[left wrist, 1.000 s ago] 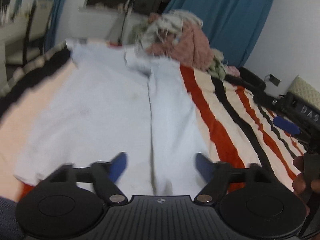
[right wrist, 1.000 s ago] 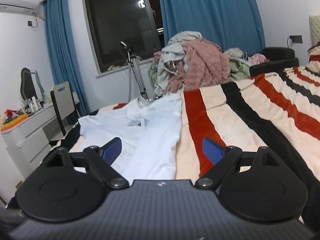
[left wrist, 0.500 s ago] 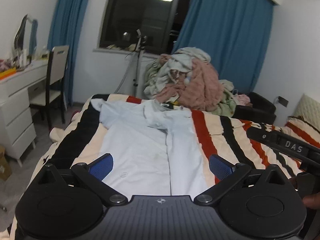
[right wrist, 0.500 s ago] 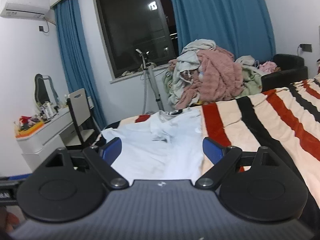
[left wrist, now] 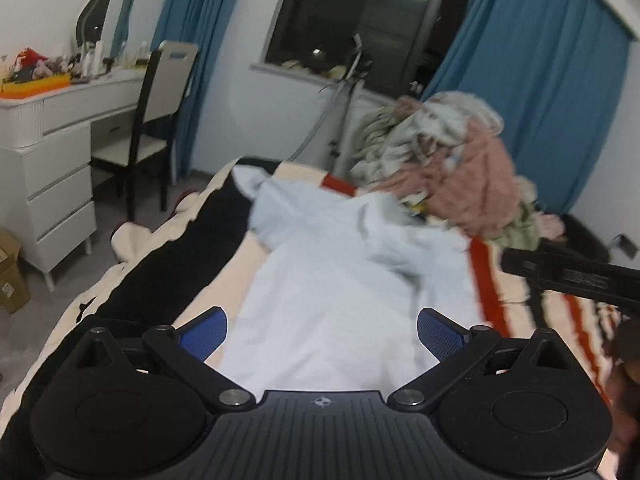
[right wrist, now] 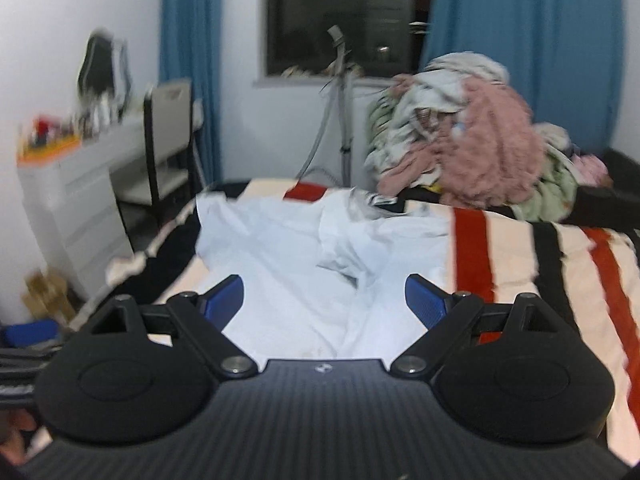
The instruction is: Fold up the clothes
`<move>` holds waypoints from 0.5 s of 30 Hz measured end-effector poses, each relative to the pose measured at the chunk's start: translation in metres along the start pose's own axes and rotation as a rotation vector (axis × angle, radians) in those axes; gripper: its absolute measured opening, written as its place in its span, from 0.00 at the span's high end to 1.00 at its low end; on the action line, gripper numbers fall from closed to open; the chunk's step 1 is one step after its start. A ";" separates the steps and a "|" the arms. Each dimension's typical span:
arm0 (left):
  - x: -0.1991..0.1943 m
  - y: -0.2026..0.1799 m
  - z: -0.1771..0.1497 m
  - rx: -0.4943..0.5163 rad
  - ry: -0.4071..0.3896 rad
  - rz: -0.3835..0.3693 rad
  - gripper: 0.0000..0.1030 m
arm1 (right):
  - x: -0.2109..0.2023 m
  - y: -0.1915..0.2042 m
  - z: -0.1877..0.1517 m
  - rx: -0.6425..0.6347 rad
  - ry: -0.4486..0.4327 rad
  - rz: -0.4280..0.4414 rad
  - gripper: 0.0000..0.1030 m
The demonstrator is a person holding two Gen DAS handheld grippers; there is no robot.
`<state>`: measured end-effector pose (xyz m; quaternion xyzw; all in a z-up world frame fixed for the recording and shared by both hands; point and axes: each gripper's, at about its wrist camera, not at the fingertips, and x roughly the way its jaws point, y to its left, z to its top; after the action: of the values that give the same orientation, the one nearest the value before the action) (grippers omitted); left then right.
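Left wrist: pale shirt [left wrist: 332, 300] just beyond empty, wide-apart left hand-held gripper [left wrist: 322, 334].

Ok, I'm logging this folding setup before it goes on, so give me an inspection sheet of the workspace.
Surface: striped blanket covering the bed.
Job's things: pale blue shirt spread out, rumpled near its far end.
Clutter: clothes pile at the bed's far end.
Grippers: left gripper and right gripper both open, holding nothing.
Cables: nothing seen clearly.
Surroundings: white dresser, chair, blue curtains, dark window.
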<state>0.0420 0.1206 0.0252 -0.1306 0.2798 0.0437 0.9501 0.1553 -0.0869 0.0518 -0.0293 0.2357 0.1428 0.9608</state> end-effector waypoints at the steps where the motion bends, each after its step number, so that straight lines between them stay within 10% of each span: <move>1: 0.011 0.005 -0.002 0.024 -0.005 0.028 0.01 | 0.024 0.005 -0.001 -0.025 0.009 0.010 0.14; 11: 0.119 0.102 -0.004 -0.239 -0.037 0.113 0.01 | 0.262 0.111 -0.028 -0.269 0.063 0.230 0.20; 15: 0.149 0.125 -0.004 -0.287 -0.075 0.191 0.01 | 0.324 0.156 -0.038 -0.383 0.012 0.141 0.29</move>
<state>0.1452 0.2414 -0.0872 -0.2360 0.2461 0.1782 0.9230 0.3684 0.1424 -0.1302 -0.1958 0.2115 0.2516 0.9239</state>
